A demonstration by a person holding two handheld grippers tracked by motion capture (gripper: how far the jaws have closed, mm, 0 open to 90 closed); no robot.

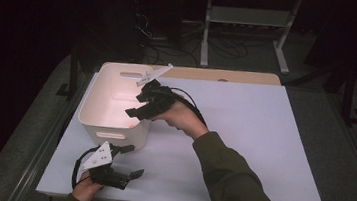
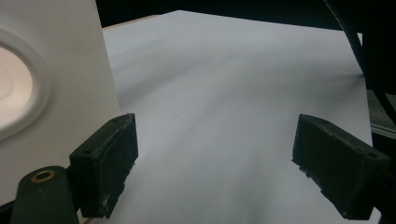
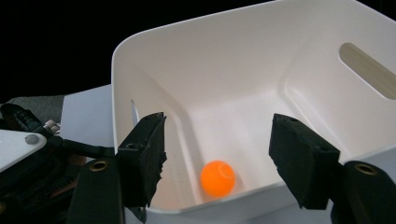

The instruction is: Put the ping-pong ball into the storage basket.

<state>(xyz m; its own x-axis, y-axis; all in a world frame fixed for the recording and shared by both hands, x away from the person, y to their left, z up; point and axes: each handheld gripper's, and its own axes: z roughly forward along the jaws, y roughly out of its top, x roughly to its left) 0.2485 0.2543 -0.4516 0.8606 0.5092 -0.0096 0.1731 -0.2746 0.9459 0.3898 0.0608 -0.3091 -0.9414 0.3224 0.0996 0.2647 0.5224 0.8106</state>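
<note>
1. two grippers are in use. the right gripper (image 1: 134, 112) hangs over the near right rim of the white bin (image 1: 99, 77), jaws spread wide and holding nothing.
2. seen along the right gripper (image 3: 217, 156), the orange ball (image 3: 217, 178) rests on the bin floor, below and ahead of the jaws and roughly centred between them, close to the near wall of the bin (image 3: 243, 70).
3. key relation: the ball lies straight down the jaw line. being round, it has no long axis, so no wrist turn looks necessary; a descent into the bin would likely bracket it.
4. the left gripper (image 1: 136, 162) sits low over the table (image 1: 243, 137), just in front of the bin, jaws likewise wide and empty. its own view shows the bin wall (image 2: 60, 93) beside the left jaw.
5. the right gripper is the nearer to the ball.
</note>
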